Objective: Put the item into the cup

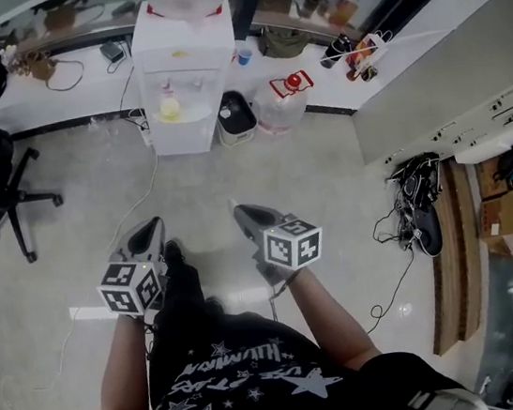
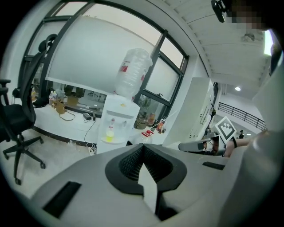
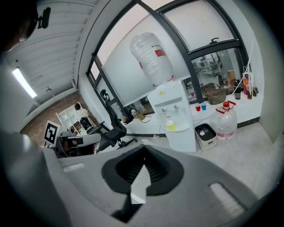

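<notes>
Cups on far counter beside water dispenser, well apart from clenched, empty left tool and right tool.

We see our left gripper, jaws together and empty, water dispenser far ahead, office chair at left, right gripper at right.
</notes>
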### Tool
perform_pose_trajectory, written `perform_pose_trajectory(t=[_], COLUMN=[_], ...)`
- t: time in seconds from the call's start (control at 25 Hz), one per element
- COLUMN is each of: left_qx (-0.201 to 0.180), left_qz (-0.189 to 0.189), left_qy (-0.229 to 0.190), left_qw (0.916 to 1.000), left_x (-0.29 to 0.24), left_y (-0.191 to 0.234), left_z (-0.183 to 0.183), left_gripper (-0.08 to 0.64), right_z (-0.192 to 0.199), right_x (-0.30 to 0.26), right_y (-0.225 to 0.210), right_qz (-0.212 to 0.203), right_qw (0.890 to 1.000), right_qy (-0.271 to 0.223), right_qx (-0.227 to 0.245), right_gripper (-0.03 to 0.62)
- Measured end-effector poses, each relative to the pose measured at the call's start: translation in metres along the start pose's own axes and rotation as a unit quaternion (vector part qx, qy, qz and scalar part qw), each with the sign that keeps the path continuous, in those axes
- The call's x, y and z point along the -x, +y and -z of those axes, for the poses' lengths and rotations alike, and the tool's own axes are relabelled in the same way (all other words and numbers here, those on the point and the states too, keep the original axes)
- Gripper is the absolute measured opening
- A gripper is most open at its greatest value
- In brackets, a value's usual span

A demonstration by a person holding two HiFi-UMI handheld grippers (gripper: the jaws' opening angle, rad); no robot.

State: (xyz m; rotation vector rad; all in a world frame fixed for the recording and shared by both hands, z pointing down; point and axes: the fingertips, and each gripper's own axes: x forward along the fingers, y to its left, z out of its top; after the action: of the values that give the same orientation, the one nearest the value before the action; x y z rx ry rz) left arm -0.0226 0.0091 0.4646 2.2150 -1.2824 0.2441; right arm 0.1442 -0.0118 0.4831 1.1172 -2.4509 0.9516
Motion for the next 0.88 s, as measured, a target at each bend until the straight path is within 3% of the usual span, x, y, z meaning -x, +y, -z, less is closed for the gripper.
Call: perform_pose_trajectory(t=[0.6, 0.88], left_qx=[0.041, 0.038], left_qz=[0.01, 0.009], left_qy=[0.02, 0.021], left_qw=[0.9989, 0.999], left_x=[-0.063, -0.084], left_y=[0.12, 0.175], left_z=[-0.059, -0.087], left_gripper=[0.003, 0.003], right_z=[-0.078, -0.111], right_x=[-0.131, -0.182], right_y=[-0.002, -0.012], right_qz=[0.008, 0.031], right_qw=[0.999, 0.999], right_qy=[0.031, 0.025], right_qx=[0.006, -0.004], right_gripper=[0.002, 0.002])
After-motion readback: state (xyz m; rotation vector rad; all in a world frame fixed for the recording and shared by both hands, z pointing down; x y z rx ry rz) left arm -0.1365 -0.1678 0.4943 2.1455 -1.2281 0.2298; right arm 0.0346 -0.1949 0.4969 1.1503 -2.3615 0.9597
